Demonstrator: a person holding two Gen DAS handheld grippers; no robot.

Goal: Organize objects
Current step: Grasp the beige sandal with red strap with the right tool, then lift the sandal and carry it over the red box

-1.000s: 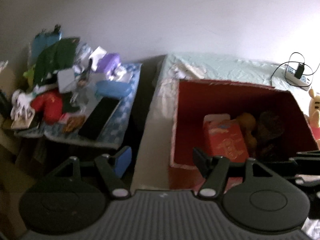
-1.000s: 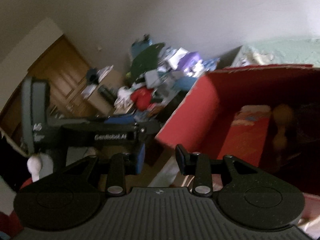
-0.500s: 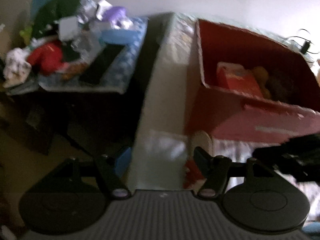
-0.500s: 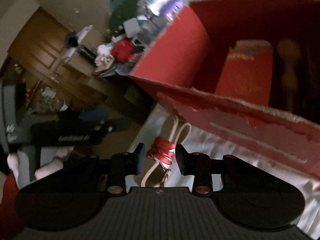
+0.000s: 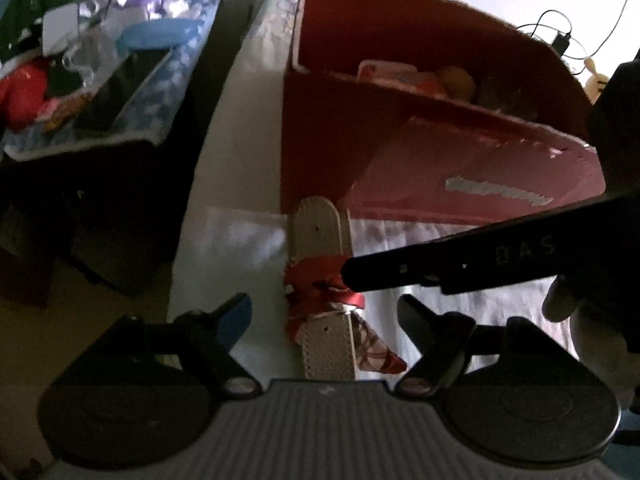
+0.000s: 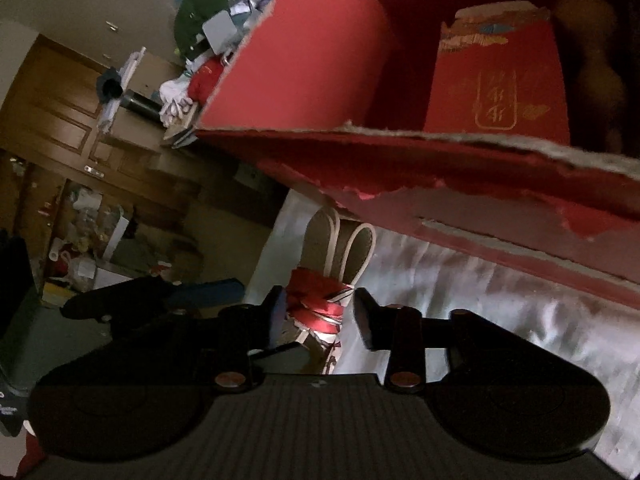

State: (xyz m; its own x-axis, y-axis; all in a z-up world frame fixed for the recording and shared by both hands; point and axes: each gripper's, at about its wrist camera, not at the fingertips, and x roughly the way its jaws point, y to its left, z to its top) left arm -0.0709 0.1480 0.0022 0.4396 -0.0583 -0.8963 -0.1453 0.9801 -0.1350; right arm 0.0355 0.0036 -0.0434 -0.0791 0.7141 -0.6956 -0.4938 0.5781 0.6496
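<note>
A beige flat bundle tied with red ribbon (image 5: pixel 320 292) lies on the white sheet, just in front of the red cardboard box (image 5: pixel 440 128). My left gripper (image 5: pixel 324 316) hovers open over the bundle's near end, with its fingers wide on either side. The right gripper's dark finger (image 5: pixel 440 272) reaches in from the right and touches the ribbon. In the right wrist view the right gripper (image 6: pixel 320 316) is open, with its fingers close on either side of the ribboned bundle (image 6: pixel 320 304). The box (image 6: pixel 304 60) holds a red packet with gold print (image 6: pixel 496 80) and some dark, blurred things.
A side table piled with clutter (image 5: pixel 100 60) stands left of the bed across a dark gap. A wooden wardrobe (image 6: pixel 60 100) is further left. The box's torn front wall (image 6: pixel 480 184) overhangs the sheet (image 6: pixel 460 300). A charger and cable (image 5: pixel 560 40) lie at the far right.
Both grippers came down from above the box to the sheet in front of it. The ribboned bundle now sits between both sets of fingers, and the right fingers have drawn closer to it.
</note>
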